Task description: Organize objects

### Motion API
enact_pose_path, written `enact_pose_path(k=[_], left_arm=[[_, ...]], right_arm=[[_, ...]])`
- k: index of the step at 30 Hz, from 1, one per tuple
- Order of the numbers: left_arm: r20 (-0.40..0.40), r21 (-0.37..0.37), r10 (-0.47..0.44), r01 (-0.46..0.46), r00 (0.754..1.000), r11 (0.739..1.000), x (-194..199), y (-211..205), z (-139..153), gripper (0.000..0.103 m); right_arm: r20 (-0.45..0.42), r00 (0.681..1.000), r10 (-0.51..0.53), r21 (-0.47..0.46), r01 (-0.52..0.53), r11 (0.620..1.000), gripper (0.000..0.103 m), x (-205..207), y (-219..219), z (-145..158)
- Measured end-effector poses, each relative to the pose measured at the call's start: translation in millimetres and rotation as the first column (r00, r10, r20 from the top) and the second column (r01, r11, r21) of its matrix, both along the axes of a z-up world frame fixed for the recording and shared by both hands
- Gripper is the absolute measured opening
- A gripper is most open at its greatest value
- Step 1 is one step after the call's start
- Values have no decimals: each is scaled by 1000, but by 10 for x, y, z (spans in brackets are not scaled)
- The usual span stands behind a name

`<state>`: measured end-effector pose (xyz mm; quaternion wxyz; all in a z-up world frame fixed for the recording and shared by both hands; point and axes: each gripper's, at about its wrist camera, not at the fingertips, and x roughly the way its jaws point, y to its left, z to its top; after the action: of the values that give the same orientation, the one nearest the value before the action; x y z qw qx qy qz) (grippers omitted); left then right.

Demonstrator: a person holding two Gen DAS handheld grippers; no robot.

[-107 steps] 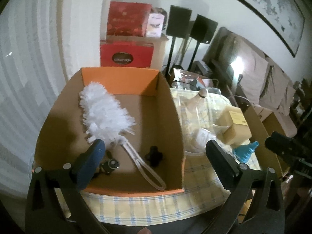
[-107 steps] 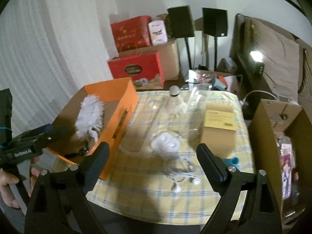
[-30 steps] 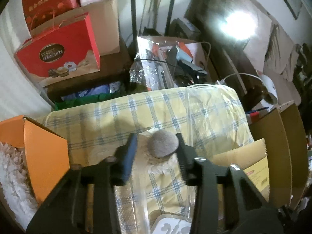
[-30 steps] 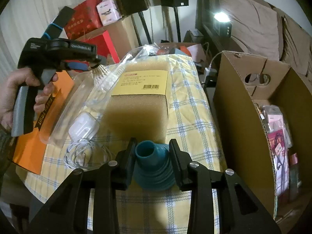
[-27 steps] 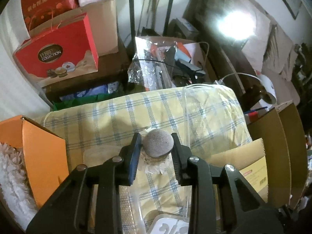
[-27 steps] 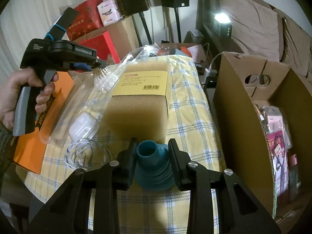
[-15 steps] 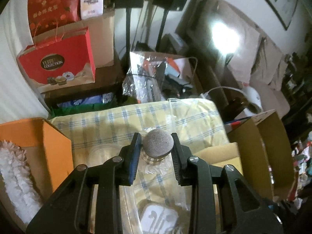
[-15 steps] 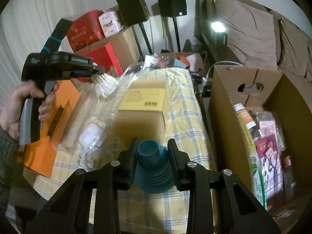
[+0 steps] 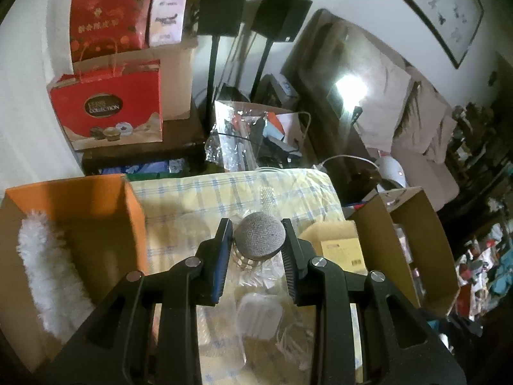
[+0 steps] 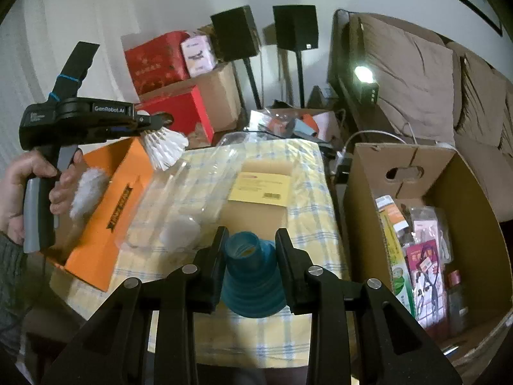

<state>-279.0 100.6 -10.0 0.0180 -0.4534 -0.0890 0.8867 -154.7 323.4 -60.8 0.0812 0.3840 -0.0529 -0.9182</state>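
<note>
White shuttlecock [image 10: 165, 147] held above orange box [image 10: 105, 215] edge.

matt plastic, feather, rubber, card and checked cloth

the left gripper [image 9: 255, 242] was matt black plastic with bright metal screw heads, and it pinched the rough, grainy grey cork tip of a shuttlecock [image 9: 259, 240] whose white feather skirt looked dry and soft from the right wrist view. the right gripper [image 10: 247, 256], of the same matt plastic, clamped a teal funnel [image 10: 251, 277] of smooth, dull rubbery material with ribbed folds. the tablecloth [image 10: 307, 173] was woven yellow cloth with blue checks. clear glossy plastic packaging [image 10: 192, 189] lay crinkled on it beside a porous tan sponge block [image 10: 256, 211] with a paper label. the orange box [image 10: 105, 221] and brown box [image 10: 400, 166] were matt cardboard; the duster [image 9: 48, 285] was fluffy white fibre.
</note>
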Motion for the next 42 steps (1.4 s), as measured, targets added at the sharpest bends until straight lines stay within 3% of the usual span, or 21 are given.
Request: enact_pose_path(k=[12, 24, 30, 34, 36, 42], left_arm=[[-72, -51, 10, -14, 997, 999, 823, -458, 537, 28], [-57, -60, 142, -145, 988, 988, 1354, -1273, 537, 28], [-25, -54, 178, -179, 984, 982, 1255, -1465, 364, 28], [-11, -57, 194, -194, 981, 979, 1064, -1533, 267, 28], [-1, -61, 200, -199, 980, 978, 952, -1559, 217, 28], [49, -91, 215, -210, 975, 973, 547, -1657, 6, 28]], right_arm=[[-48, 993, 110, -11, -111, 994, 29, 91, -514, 317], [-53, 965, 258, -31, -259, 965, 28, -47, -1238, 403], [-50, 946, 319, -21, -320, 947, 27, -141, -1608, 423], [-64, 928, 366, -10, -367, 930, 24, -230, -1874, 469], [-66, 923, 380, 0, -381, 925, 16, -288, -2000, 471], [-39, 912, 409, 16, -408, 913, 16, -591, -2339, 343]])
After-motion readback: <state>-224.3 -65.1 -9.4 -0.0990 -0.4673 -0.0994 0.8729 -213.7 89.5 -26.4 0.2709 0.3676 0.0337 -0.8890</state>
